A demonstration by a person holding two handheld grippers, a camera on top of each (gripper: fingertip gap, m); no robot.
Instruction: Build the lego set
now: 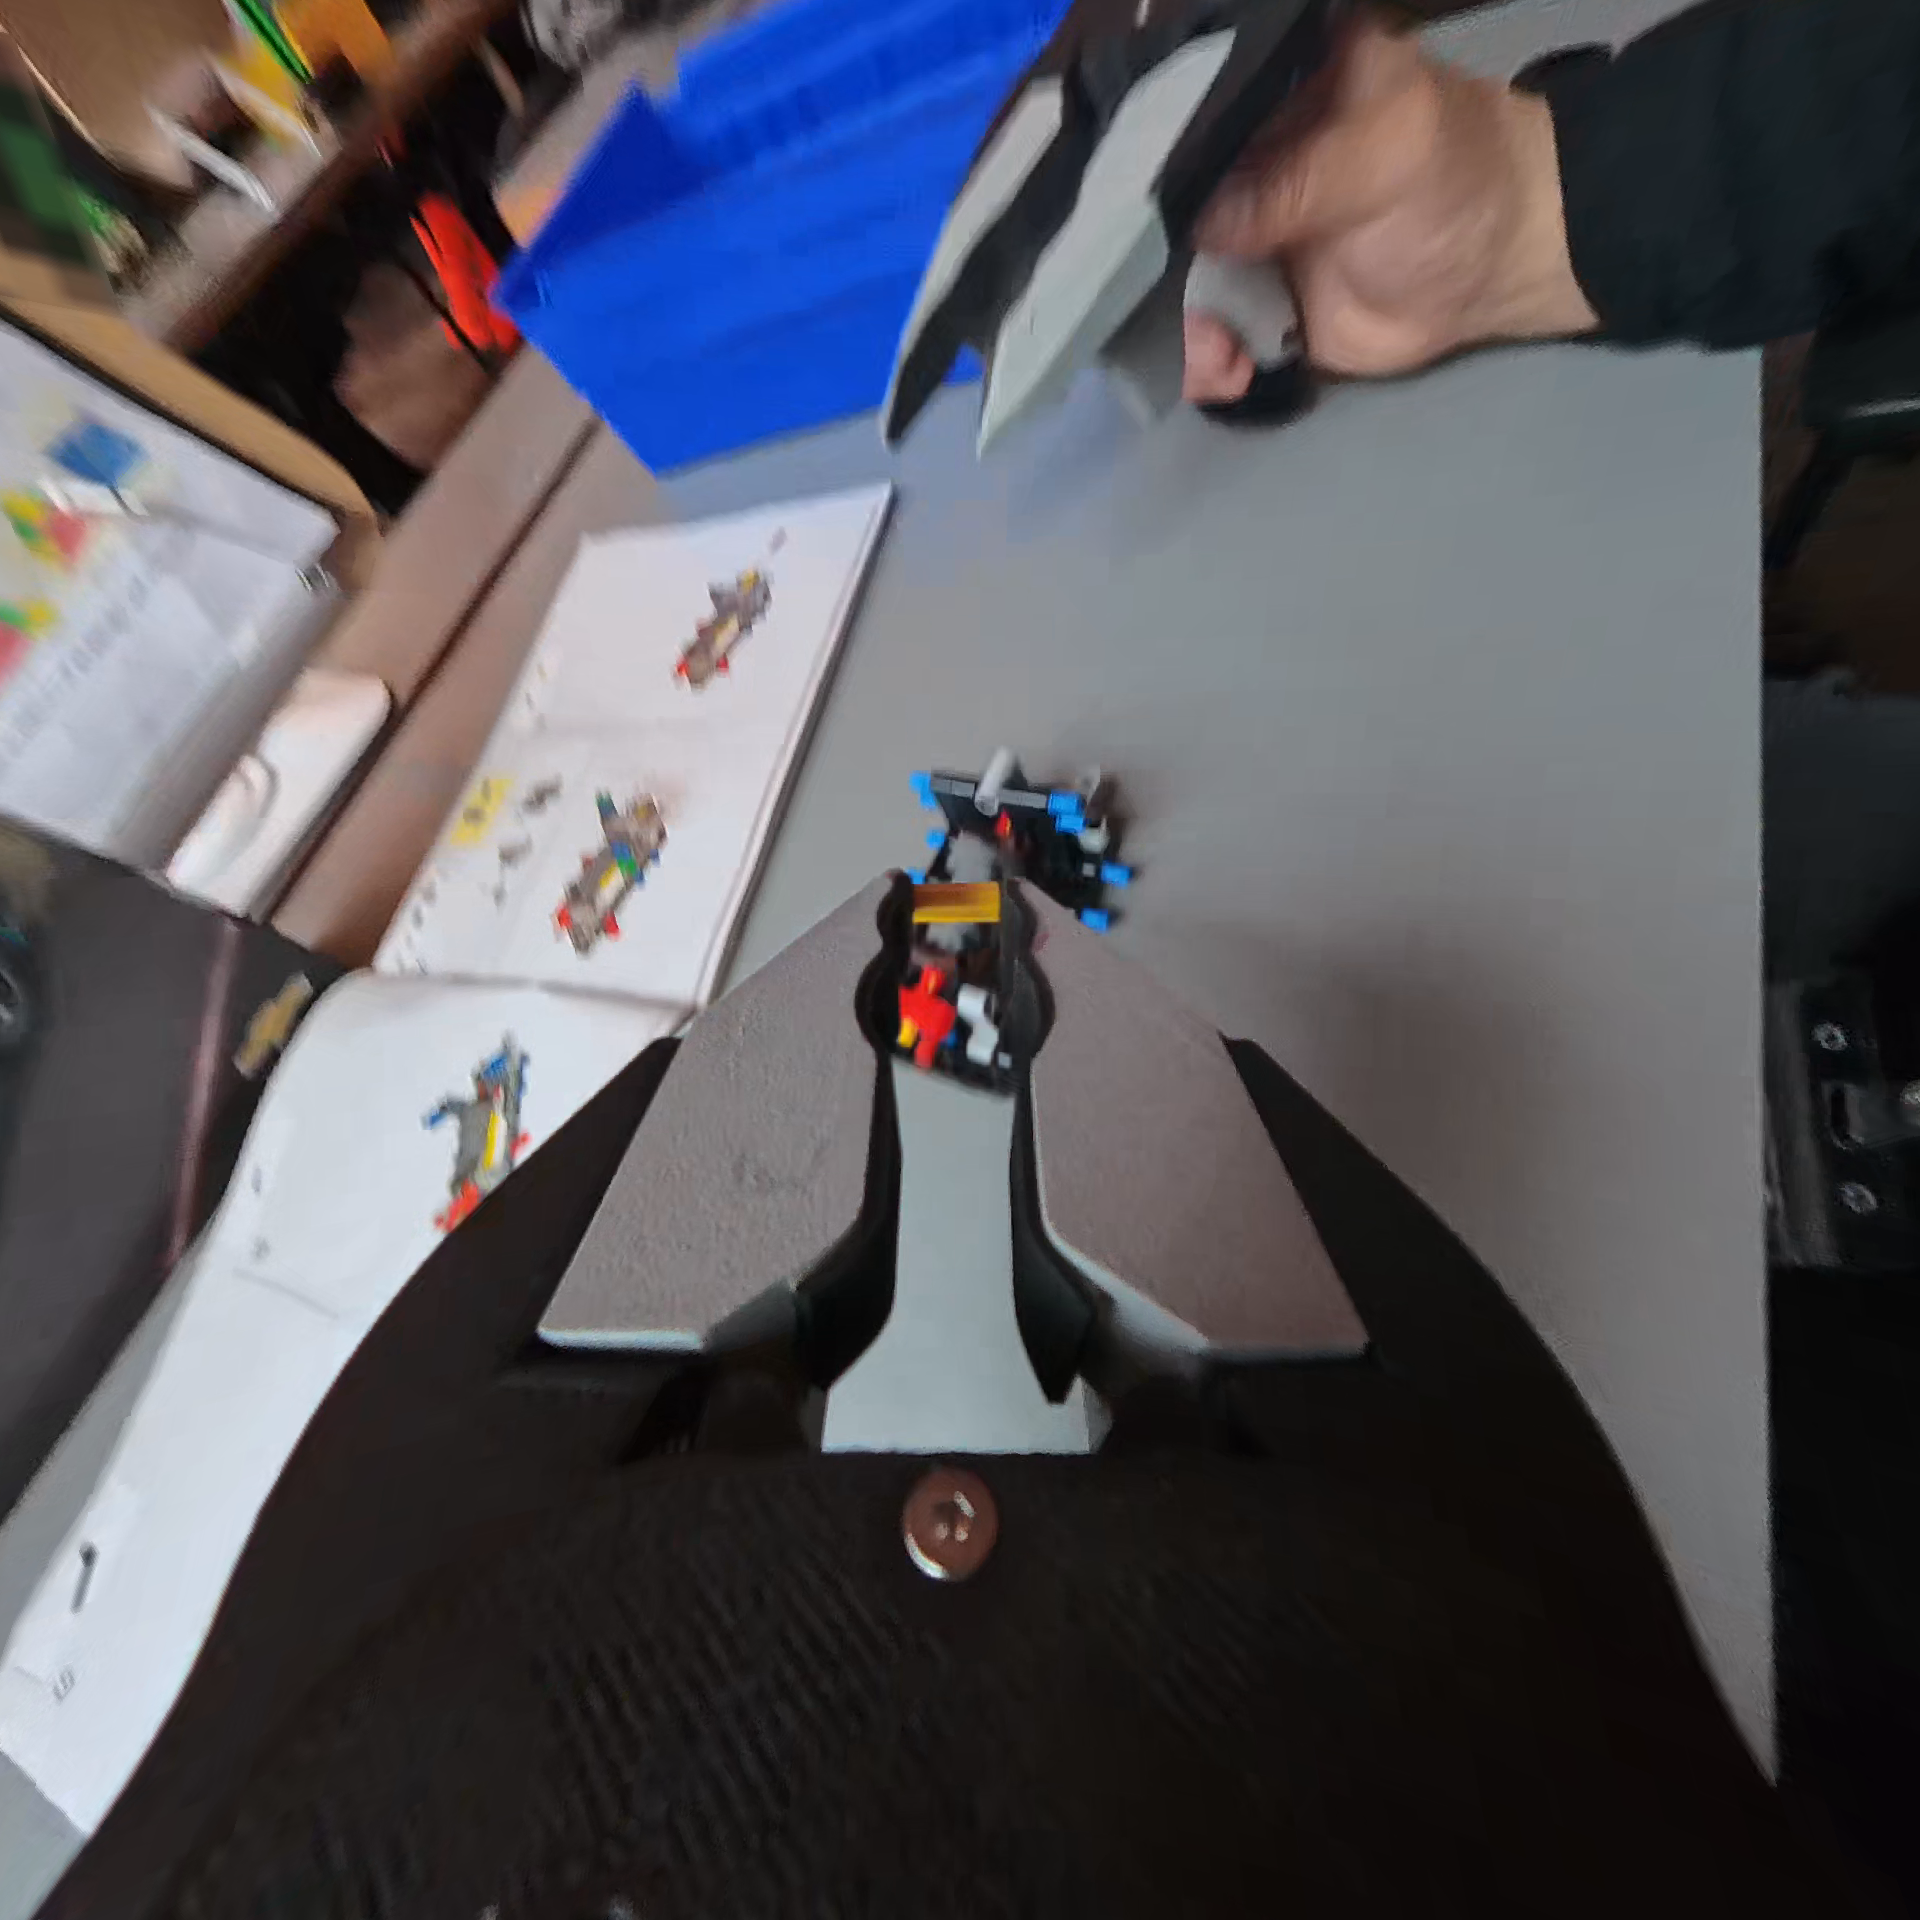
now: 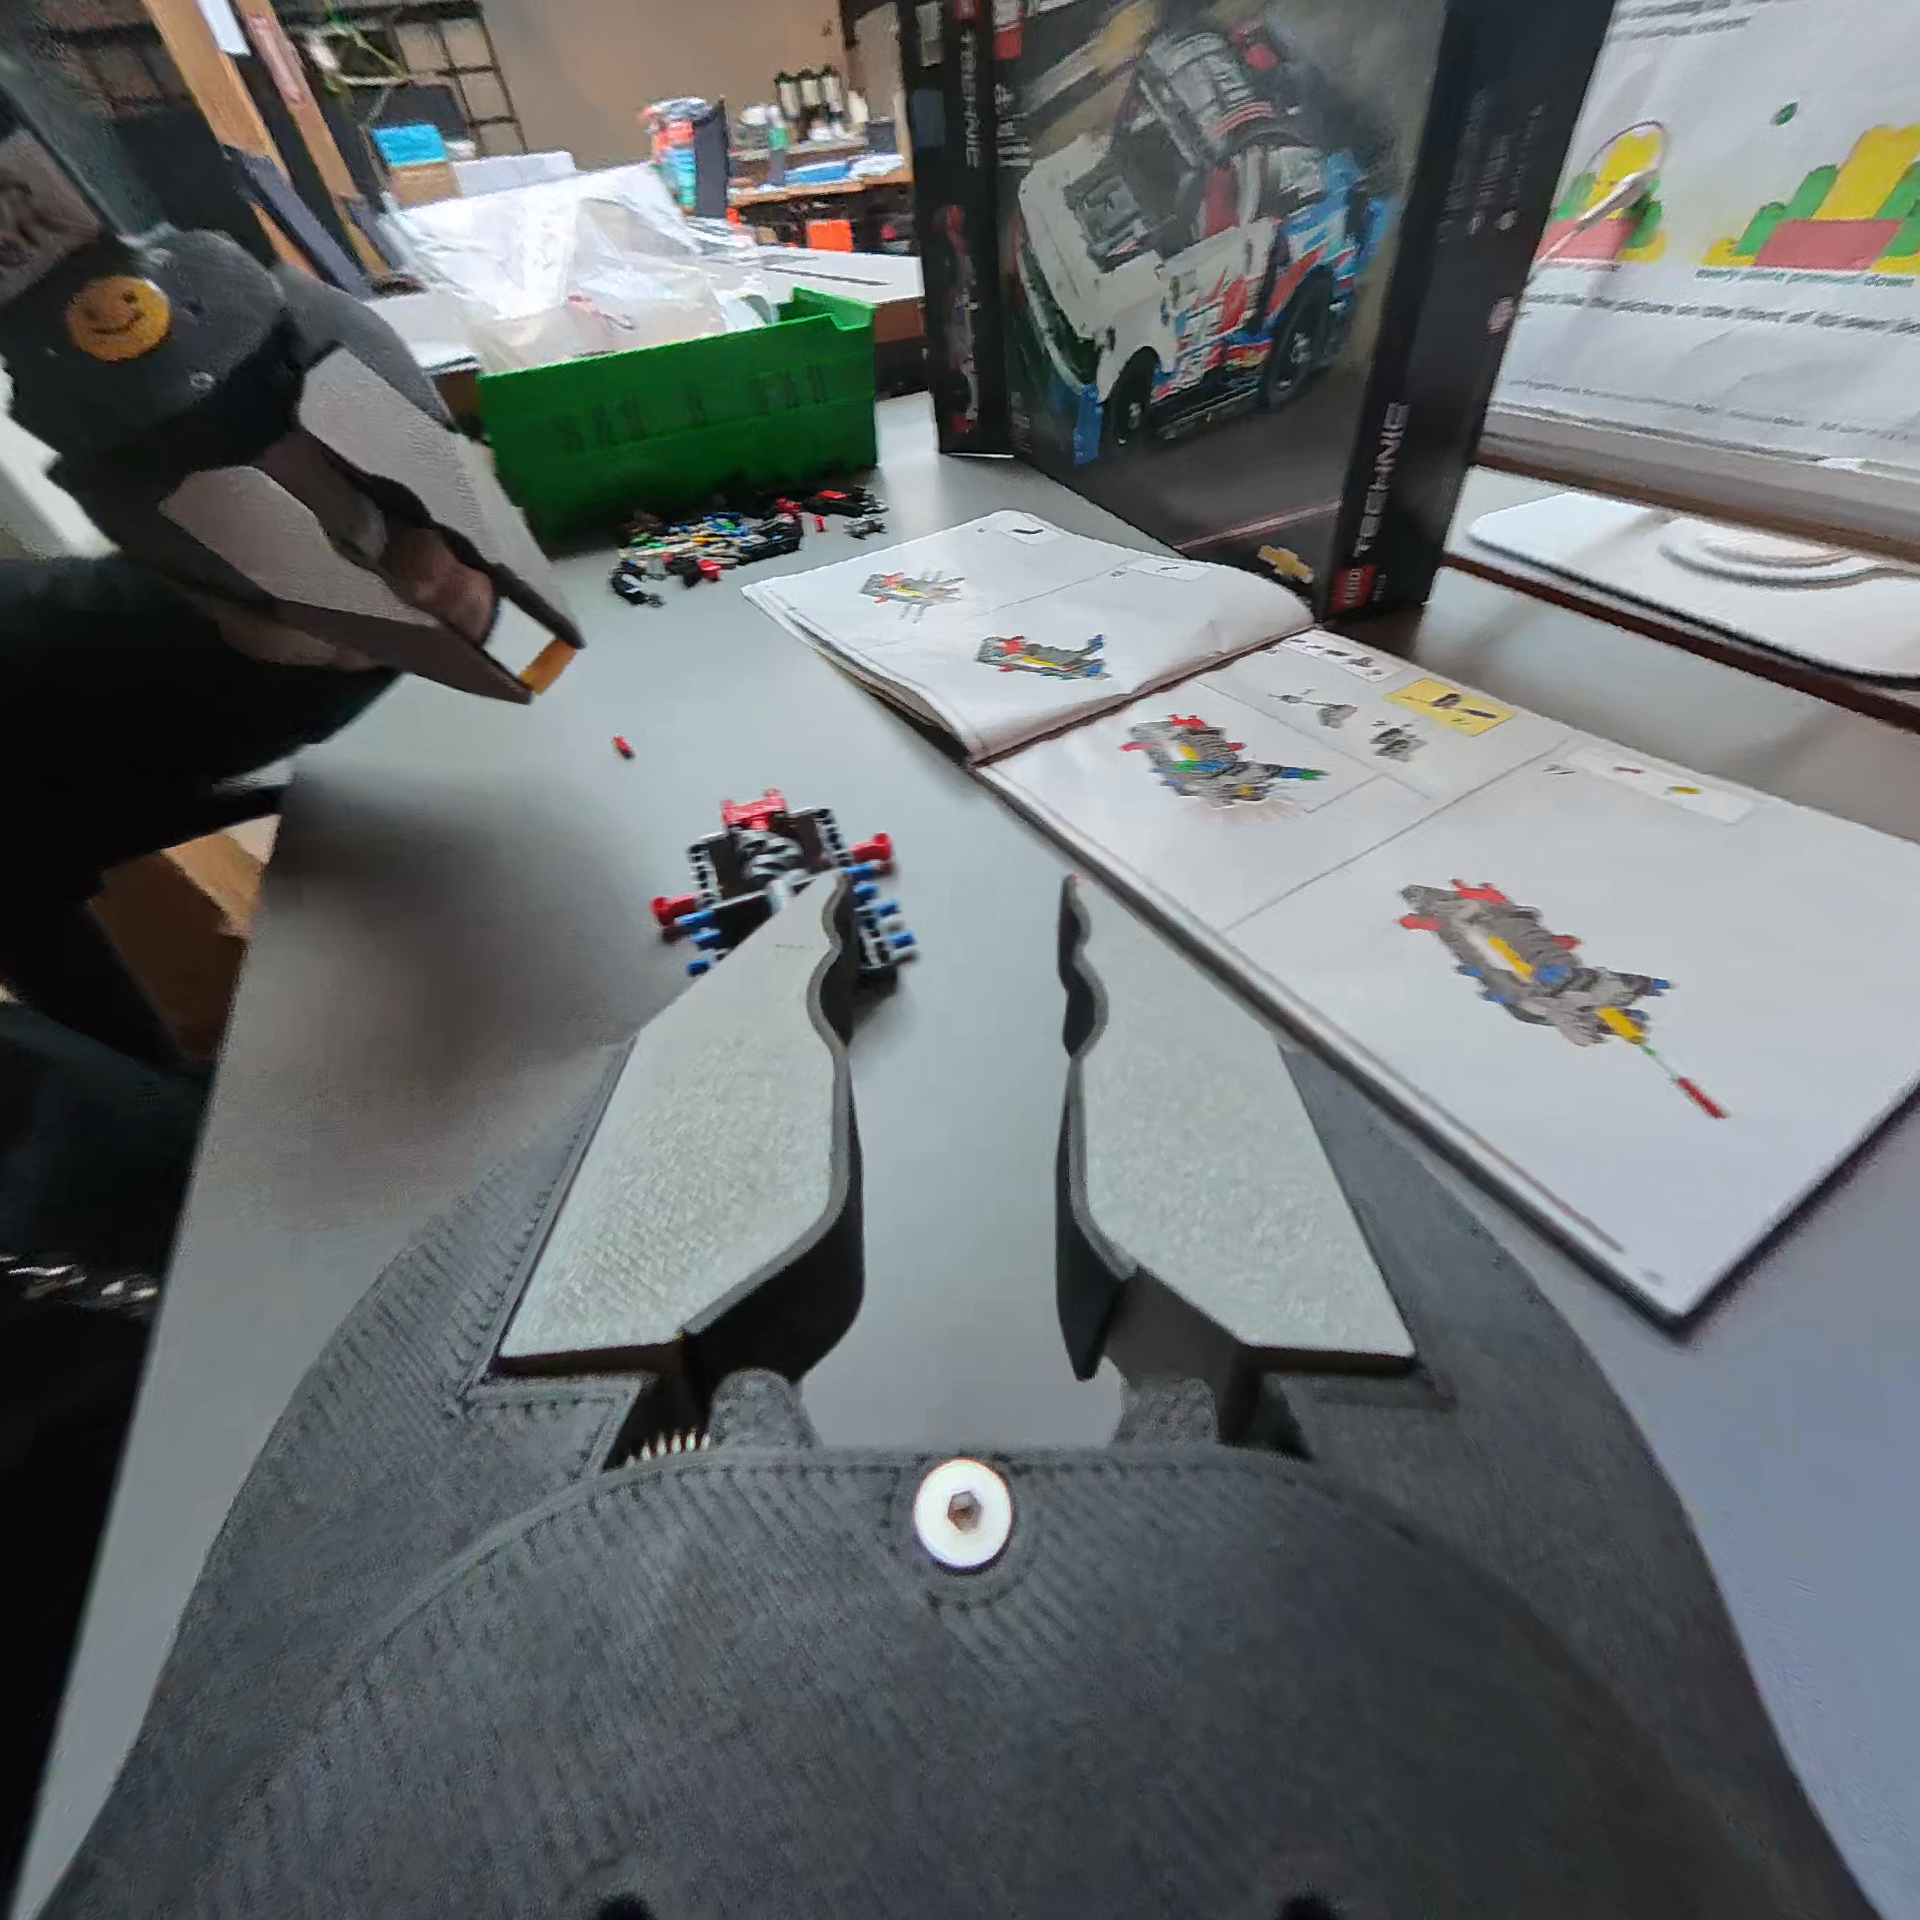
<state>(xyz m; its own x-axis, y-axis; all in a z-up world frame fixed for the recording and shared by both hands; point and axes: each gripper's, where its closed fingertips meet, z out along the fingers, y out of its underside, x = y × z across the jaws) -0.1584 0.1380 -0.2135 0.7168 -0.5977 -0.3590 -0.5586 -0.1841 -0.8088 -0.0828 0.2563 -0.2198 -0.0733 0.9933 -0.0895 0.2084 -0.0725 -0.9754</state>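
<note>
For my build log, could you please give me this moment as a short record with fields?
Left tool: shut on a small orange piece, held above the table
Right tool: open, empty, just beside the assembly
Assembly: black chassis with red and blue pins, resting on the grey table
Instruction booklet: open, lying to the right of the assembly
Loose parts: heaped in front of the green bin
Set box: standing upright behind the booklet
</note>
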